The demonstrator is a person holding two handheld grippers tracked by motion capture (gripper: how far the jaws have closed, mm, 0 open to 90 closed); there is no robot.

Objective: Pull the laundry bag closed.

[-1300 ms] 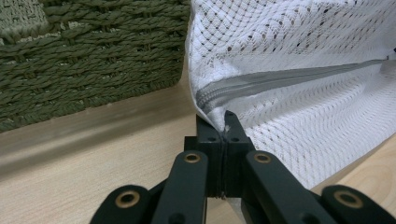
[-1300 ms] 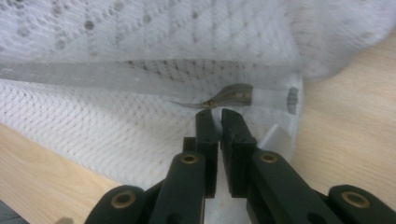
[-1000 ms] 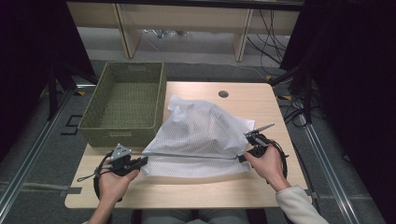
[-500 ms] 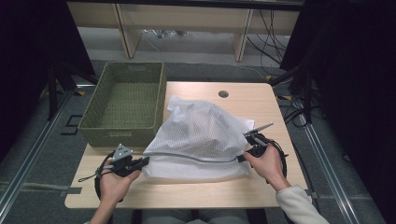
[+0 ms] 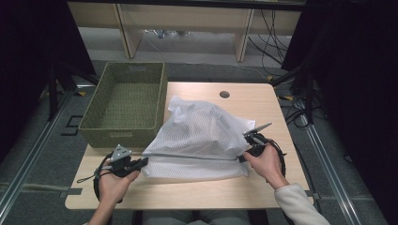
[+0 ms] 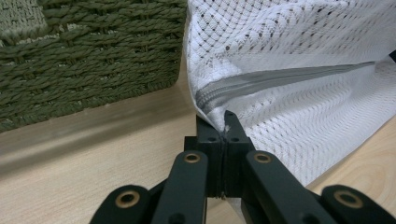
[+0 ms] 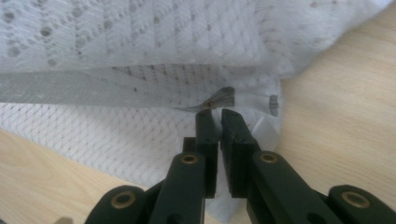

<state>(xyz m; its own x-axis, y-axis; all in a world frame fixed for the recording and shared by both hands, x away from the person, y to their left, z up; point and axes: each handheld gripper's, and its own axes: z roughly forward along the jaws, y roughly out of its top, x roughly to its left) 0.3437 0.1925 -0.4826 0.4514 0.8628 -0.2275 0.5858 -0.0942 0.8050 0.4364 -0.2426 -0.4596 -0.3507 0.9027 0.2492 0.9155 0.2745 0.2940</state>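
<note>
A white mesh laundry bag (image 5: pixel 202 131) lies puffed up on the wooden table (image 5: pixel 187 192), its grey zipper (image 5: pixel 197 157) running along the near side. My left gripper (image 5: pixel 143 162) is shut on the bag's left corner, right at the zipper's end (image 6: pixel 210 95); in the left gripper view the jaws (image 6: pixel 225 119) pinch the mesh (image 6: pixel 303 56). My right gripper (image 5: pixel 245 154) sits at the bag's right end. There its jaws (image 7: pixel 217 113) stand almost together on the small grey zipper pull (image 7: pixel 215 100), with the mesh (image 7: pixel 140 42) behind it.
A green woven basket (image 5: pixel 162 93) stands at the table's back left, close to the bag and my left gripper; its wall (image 6: pixel 93 60) rises just beyond the left jaws. A round cable hole (image 5: pixel 224 94) marks the far edge. Bare wood lies in front of the bag.
</note>
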